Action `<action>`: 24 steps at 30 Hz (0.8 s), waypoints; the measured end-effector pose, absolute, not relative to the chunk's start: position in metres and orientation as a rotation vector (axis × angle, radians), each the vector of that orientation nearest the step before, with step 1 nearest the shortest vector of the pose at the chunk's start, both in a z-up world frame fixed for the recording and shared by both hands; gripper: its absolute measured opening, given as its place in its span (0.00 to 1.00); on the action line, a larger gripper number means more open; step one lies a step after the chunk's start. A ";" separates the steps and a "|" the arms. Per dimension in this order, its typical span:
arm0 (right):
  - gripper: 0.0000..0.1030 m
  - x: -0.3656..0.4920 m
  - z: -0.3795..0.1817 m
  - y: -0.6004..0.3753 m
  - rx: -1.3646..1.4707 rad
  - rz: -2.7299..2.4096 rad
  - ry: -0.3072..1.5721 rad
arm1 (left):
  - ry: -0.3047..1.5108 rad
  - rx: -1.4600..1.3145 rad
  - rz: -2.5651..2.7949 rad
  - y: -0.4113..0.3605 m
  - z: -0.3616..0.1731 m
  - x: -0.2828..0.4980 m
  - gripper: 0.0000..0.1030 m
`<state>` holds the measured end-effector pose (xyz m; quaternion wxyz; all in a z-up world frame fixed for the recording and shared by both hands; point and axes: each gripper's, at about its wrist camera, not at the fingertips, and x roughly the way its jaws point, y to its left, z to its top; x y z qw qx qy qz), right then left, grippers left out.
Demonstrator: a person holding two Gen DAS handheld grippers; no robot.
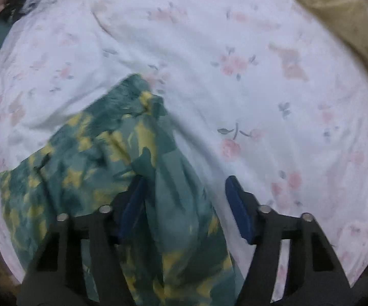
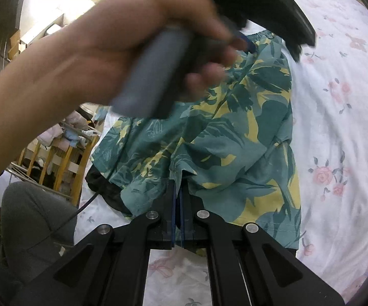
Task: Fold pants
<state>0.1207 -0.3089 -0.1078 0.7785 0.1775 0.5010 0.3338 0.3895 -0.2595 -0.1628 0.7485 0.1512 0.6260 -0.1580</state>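
Black arms of the right gripper [image 2: 178, 191] sit nearest, its blue pads pressed together on the near hem of the green and yellow pants [image 2: 234, 127]. Farther off, the left gripper [image 1: 184, 186] is spread wide, with pants cloth bunched between its fingers. Everything lies on a white flowery bedsheet [image 1: 234, 51], with a wooden rack [image 2: 64, 158] on the left.

Soft, even indoor light falls on the floral bedsheet [image 1: 234, 51], which washes pale and low in contrast in the left wrist view, where the whole frame is slightly smeared. In the right wrist view, a bright ceiling light [image 2: 56, 5] glares at upper left, above the hand [image 2: 102, 58], which is streaked with motion blur along with the left gripper [image 2: 273, 12] it holds. Below the hand, the patterned pants [image 2: 234, 132] stay sharp. Fisheye curvature bends both frames toward dark, vignetted corners.
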 end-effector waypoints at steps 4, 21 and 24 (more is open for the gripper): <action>0.01 0.121 -0.103 -0.307 0.365 0.732 1.077 | 1.366 0.297 -0.331 -0.249 -0.160 0.394 0.03; 0.01 0.110 -0.020 -0.206 0.316 0.947 0.920 | 1.255 0.105 -0.264 -0.035 -0.041 0.392 0.02; 0.01 0.116 -0.018 -0.155 0.308 1.018 0.946 | 1.273 0.119 -0.213 0.012 -0.055 0.389 0.02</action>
